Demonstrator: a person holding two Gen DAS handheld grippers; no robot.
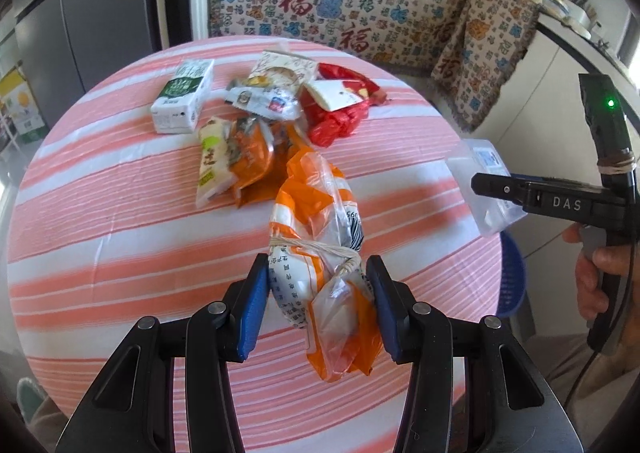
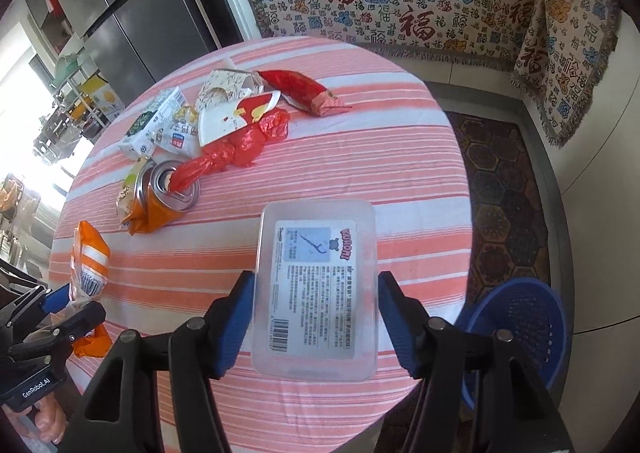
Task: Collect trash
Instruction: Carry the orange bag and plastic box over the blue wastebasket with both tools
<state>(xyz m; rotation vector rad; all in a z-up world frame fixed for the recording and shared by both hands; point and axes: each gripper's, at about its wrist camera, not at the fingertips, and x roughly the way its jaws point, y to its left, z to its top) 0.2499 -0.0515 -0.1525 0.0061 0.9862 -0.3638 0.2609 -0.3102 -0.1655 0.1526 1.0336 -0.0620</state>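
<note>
left wrist: left gripper (image 1: 316, 293) fingers clamp orange bag (image 1: 320, 253); right wrist: right gripper (image 2: 316, 317) fingers hold clear box (image 2: 316, 289); can (image 2: 170, 193) visible

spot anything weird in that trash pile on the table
Yes: a twisted red plastic bag has one end stuffed into the mouth of a metal can lying tipped on an orange wrapper. Nothing looks spilled on the striped tablecloth.

A pile of trash (image 2: 224, 133) is sitting on the table (image 2: 360, 181), and a basket (image 2: 528, 317) is standing beside it.
</note>
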